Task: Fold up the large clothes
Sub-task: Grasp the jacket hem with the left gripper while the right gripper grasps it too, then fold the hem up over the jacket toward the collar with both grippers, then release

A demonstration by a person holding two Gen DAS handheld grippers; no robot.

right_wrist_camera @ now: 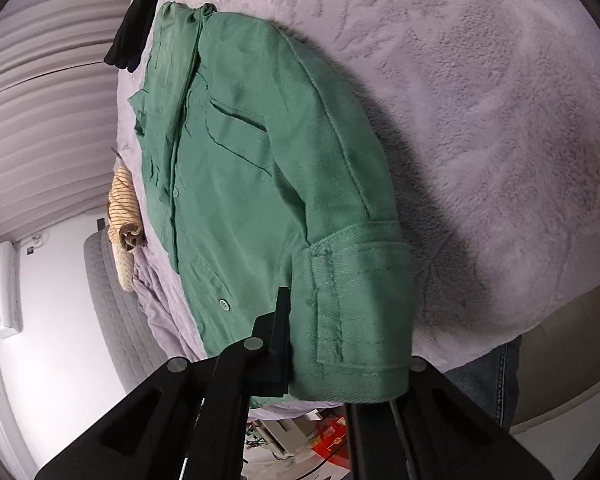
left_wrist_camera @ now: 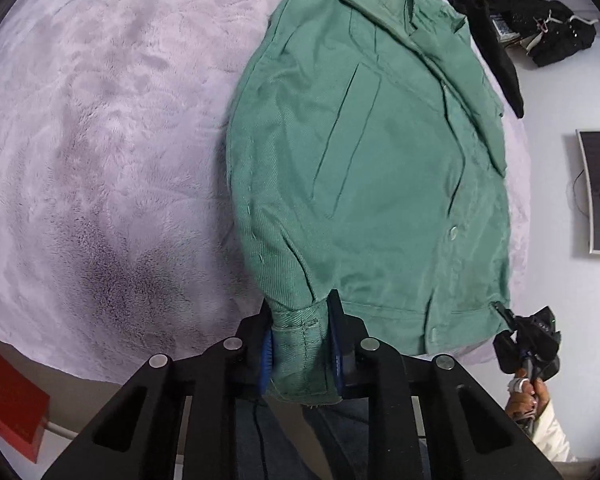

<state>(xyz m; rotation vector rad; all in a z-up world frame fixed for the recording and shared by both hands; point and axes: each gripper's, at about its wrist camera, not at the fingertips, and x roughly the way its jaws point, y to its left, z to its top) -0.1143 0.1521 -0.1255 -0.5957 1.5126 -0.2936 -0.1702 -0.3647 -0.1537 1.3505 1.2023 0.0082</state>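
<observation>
My green jacket [left_wrist_camera: 364, 168] lies on the lilac bed [left_wrist_camera: 100, 120] with one side folded in, both near corners pinched, my left tool [left_wrist_camera: 302, 354] and right tool [right_wrist_camera: 346, 344] each closed on hem cloth, so the lengthwise folds remain, I judge.

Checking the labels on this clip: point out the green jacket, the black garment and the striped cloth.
green jacket [left_wrist_camera: 380, 184]: left wrist view, front panel.
black garment [left_wrist_camera: 496, 56]: left wrist view, its hanging strip.
striped cloth [right_wrist_camera: 123, 204]: right wrist view, striped upper part.

No readable text anywhere (label on white wall unit [right_wrist_camera: 3, 292] too blurred).
</observation>
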